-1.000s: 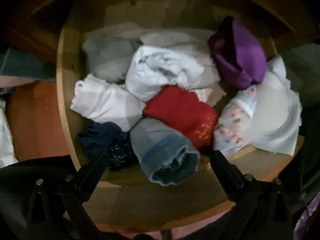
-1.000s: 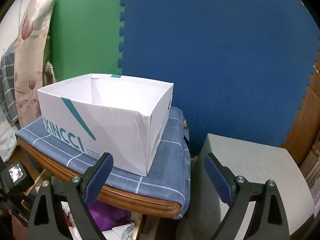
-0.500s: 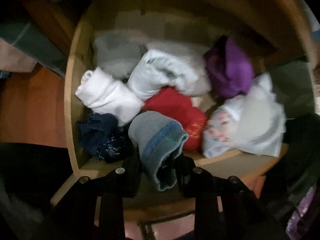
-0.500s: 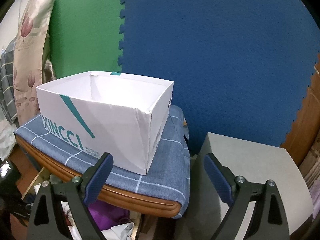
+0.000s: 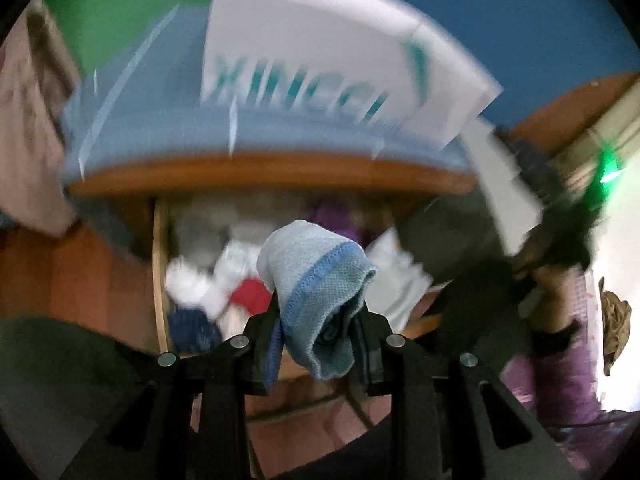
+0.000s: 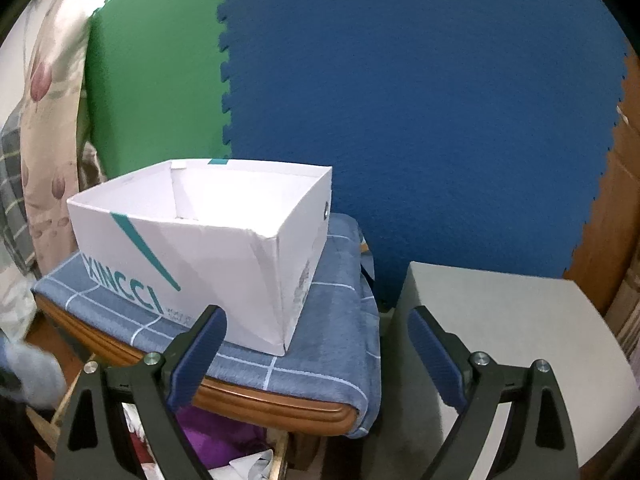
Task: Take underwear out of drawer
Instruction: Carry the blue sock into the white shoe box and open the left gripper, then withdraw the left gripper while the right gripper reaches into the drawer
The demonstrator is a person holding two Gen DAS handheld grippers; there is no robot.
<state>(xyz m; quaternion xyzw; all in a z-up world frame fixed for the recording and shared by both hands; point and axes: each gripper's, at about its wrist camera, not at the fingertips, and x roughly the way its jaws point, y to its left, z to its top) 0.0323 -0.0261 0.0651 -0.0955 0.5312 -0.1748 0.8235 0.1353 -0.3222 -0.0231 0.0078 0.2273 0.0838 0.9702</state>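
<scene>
My left gripper (image 5: 318, 308) is shut on a rolled light blue underwear (image 5: 316, 276) with a darker blue hem, held above the open wooden drawer (image 5: 160, 280). Below it, blurred, more rolled clothes lie in the drawer: white (image 5: 192, 284), red (image 5: 250, 294), navy (image 5: 194, 330) and purple (image 5: 332, 218). In the right wrist view a pale blue blur (image 6: 36, 372) at the lower left looks like the same underwear. My right gripper (image 6: 318, 316) stands open with nothing between its fingers, in front of the white box (image 6: 200, 248).
The open white cardboard box (image 5: 320, 60) stands on a wooden table covered with a blue checked cloth (image 6: 340, 320), right above the drawer. A grey stool (image 6: 500, 340) is to the right. Green and blue foam mats line the wall behind.
My left gripper closed on the rolled blue underwear at the drawer's front and lifted it up out of the drawer, tilting up toward the box. The right gripper stayed in place.
</scene>
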